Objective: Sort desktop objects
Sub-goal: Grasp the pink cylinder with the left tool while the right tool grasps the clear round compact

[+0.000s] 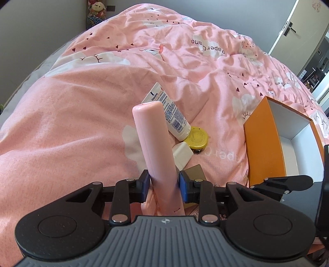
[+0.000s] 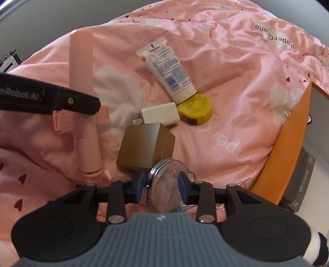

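Observation:
My left gripper is shut on a long pink stick-shaped device, held upright above the pink bedspread; it also shows in the right wrist view. My right gripper is shut on a clear round case, just in front of a gold-brown box. Beyond lie a white charger, a yellow tape measure and a white Vaseline tube. The open orange box with a white inside stands at the right.
Everything lies on a rumpled pink duvet. A grey card box lies inside the orange box. A door and a plush toy are far behind the bed.

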